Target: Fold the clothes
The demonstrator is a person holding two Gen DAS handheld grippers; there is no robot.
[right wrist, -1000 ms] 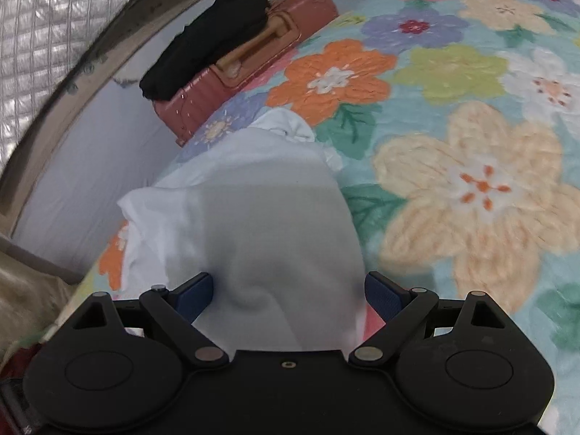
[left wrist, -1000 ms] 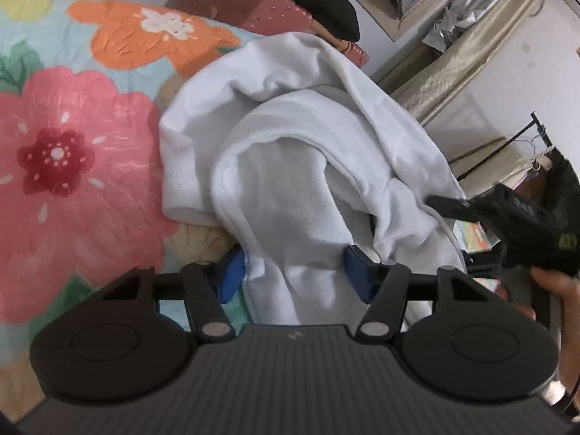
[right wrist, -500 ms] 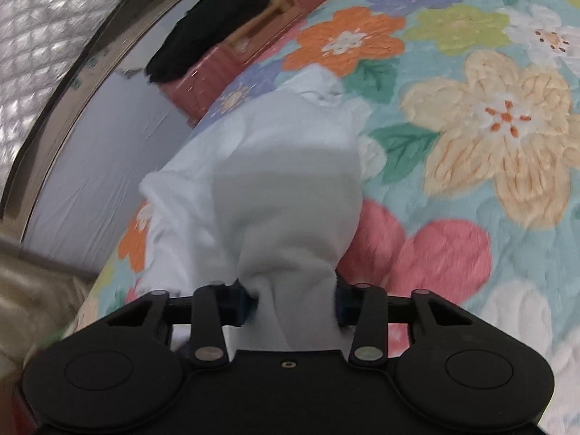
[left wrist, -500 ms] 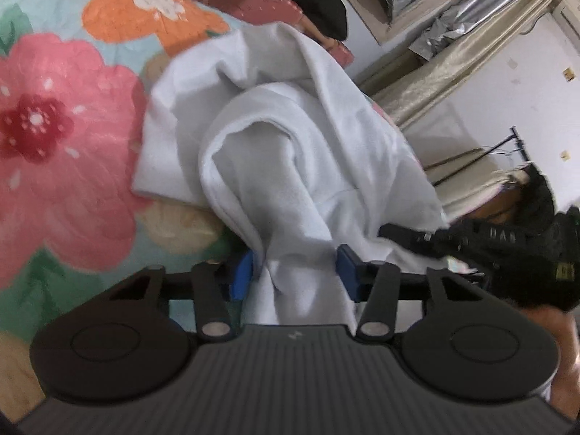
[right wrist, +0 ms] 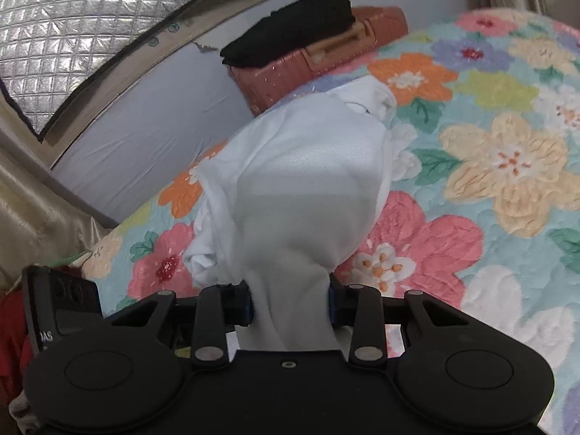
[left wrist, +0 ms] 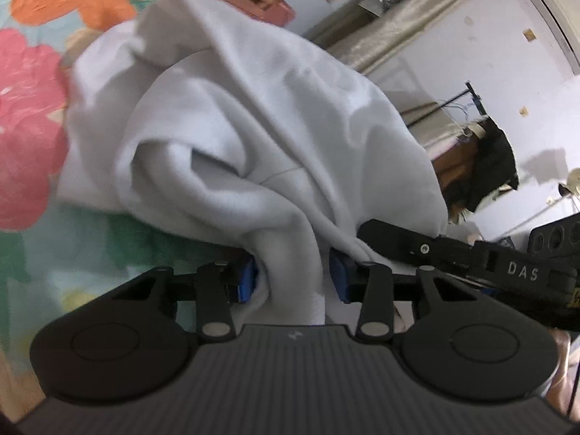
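A white fleece garment [left wrist: 232,137] lies bunched on a flower-print bedspread [left wrist: 29,116]. My left gripper [left wrist: 291,279] is shut on a gathered edge of it, cloth bulging between the blue pads. My right gripper [right wrist: 290,302] is shut on another edge of the same garment [right wrist: 301,188], which rises in a hump from the bed [right wrist: 500,166]. The right gripper also shows in the left wrist view [left wrist: 453,253], close beside the left one.
A reddish-brown suitcase [right wrist: 326,58] with a black garment [right wrist: 290,32] on top sits at the bed's far edge by the wall. A clothes rack with dark clothing [left wrist: 485,159] stands to the right. Beige curtains [right wrist: 32,217] hang at the left.
Both grippers closed on the white garment and lifted it; the cloth is now bunched up off the bed. The right gripper has come in close beside the left.
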